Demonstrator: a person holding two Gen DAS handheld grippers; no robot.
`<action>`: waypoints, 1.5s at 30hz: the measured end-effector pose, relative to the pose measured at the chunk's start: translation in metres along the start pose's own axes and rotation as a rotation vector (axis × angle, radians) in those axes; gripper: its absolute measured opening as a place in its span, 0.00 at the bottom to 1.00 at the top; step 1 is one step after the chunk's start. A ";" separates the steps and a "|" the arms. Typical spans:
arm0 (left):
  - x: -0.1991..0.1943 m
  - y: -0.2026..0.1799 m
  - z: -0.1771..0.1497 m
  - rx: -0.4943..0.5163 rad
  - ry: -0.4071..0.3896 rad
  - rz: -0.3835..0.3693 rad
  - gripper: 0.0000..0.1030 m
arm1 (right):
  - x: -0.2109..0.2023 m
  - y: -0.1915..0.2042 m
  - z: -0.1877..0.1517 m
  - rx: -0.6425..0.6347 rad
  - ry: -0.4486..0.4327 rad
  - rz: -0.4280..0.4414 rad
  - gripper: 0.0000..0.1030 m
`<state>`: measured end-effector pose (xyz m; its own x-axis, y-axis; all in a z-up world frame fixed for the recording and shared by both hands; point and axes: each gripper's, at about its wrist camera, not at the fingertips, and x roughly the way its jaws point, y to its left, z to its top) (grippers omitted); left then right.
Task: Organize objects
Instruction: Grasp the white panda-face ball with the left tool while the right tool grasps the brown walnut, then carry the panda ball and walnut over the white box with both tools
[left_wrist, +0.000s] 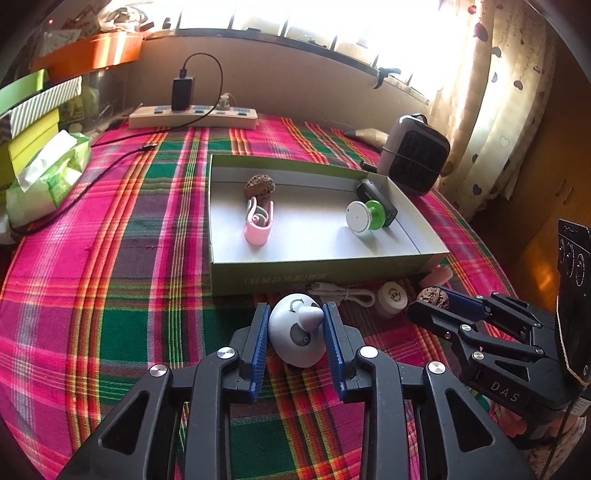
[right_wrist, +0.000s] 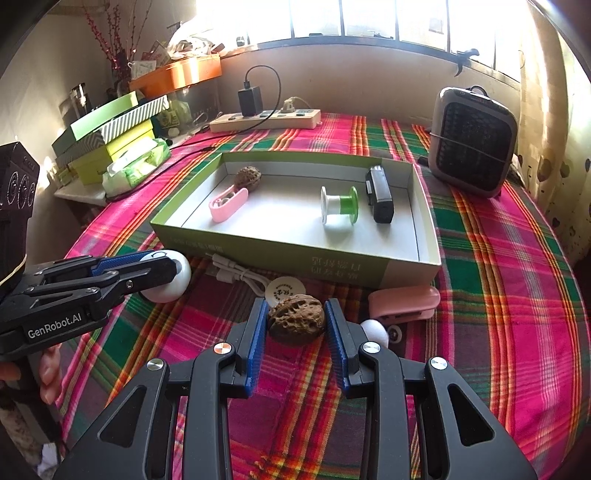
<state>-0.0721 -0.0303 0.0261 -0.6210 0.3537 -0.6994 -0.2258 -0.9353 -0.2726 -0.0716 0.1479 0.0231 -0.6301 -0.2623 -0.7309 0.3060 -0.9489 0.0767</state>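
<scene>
Both grippers sit low over the plaid-covered surface (left_wrist: 110, 258), just in front of the near wall of the open green box (left_wrist: 325, 273). The left gripper (left_wrist: 297, 328) has its blue fingers (left_wrist: 258, 343) closed partway onto a white spinning top (left_wrist: 295, 339), pads pressing its rounded sides, the top's stem pointing up and toward the box. The right gripper (right_wrist: 297, 325) has its fingers (right_wrist: 258, 339) clamped on a walnut (right_wrist: 297, 323), whose long axis runs across the gap from finger to finger. Whether either thing is lifted clear of the cloth cannot be told. The box lies straight ahead of both, long side across the view; its near wall stands between the held things and its white floor, so each must likely rise over that rim before going forward. Inside already lie another walnut (right_wrist: 248, 174), a pink clip (right_wrist: 227, 203), a green-and-white spool (right_wrist: 339, 205) and a black block (right_wrist: 378, 199). The walnut sits slightly nearer the box wall than the top.
</scene>
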 end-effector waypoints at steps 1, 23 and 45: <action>-0.001 -0.001 0.001 0.003 -0.002 0.000 0.26 | -0.001 -0.001 0.001 0.002 -0.004 -0.001 0.32; 0.018 -0.018 0.050 0.066 -0.017 -0.005 0.26 | 0.013 -0.023 0.069 -0.016 -0.060 -0.002 0.32; 0.075 -0.015 0.078 0.077 0.046 -0.003 0.26 | 0.089 -0.046 0.117 -0.026 0.051 0.038 0.32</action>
<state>-0.1740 0.0091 0.0293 -0.5855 0.3549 -0.7289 -0.2854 -0.9318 -0.2244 -0.2249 0.1475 0.0338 -0.5809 -0.2877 -0.7614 0.3479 -0.9335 0.0873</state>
